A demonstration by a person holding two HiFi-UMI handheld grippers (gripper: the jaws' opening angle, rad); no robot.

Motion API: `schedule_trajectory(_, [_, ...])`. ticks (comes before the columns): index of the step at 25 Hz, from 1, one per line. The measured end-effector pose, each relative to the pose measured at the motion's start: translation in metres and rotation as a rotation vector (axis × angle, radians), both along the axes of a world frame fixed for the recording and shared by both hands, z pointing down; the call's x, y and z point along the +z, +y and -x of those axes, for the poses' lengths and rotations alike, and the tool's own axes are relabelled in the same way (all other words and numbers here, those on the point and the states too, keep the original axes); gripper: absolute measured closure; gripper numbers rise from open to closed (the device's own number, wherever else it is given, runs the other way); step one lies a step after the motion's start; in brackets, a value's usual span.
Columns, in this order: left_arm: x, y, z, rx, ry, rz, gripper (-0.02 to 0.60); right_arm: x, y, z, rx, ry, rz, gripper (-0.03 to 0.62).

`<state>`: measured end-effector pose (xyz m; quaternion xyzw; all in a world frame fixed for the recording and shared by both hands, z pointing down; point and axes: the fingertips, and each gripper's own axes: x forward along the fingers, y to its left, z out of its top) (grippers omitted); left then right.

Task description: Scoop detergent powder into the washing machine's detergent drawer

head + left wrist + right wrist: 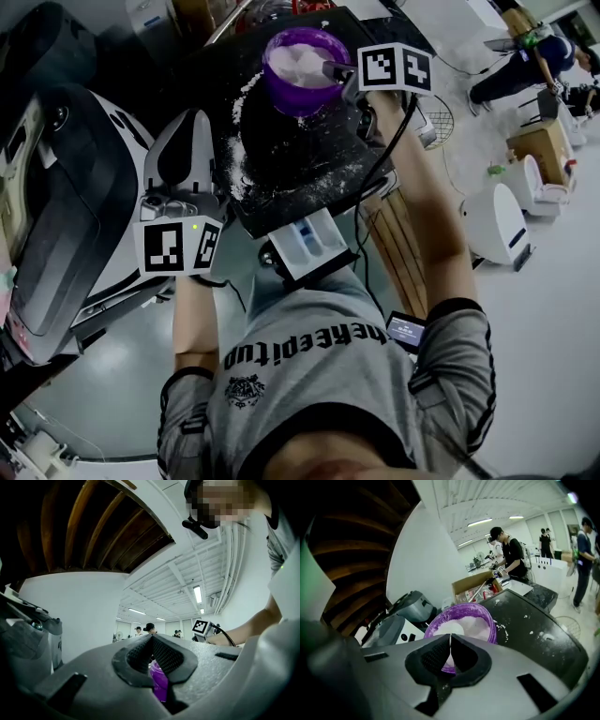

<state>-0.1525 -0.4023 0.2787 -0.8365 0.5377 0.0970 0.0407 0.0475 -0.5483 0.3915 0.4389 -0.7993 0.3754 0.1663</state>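
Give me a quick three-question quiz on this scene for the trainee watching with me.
1. True or false: the detergent drawer is pushed shut.
2. The right gripper is: A) wide open; B) shut on a thin white handle, at the purple bowl; C) gripping the bowl's rim.
3. Where does loose powder lie outside the bowl?
Key: 1 false, it is pulled out. 2 B. 3 on the washer's black top.
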Motion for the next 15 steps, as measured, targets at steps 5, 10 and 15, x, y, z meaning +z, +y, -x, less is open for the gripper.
schedule_trajectory(5, [-0.003,0.002,0.0,0.019,-0.004,-0.005,0.578,-0.001,0.007,-0.005,0.094,-0.235,0.062,0.588])
schedule_trajectory(10, [-0.003,0.009,-0.003,0.046,-0.013,-0.011,0.578,-0.004,0.022,-0.013,0.163,-0.379,0.061,0.588])
schedule_trajectory(15, [-0.004,0.009,-0.004,0.081,-0.016,-0.012,0.578,-0.015,0.033,-0.016,0.215,-0.519,0.043,0.588])
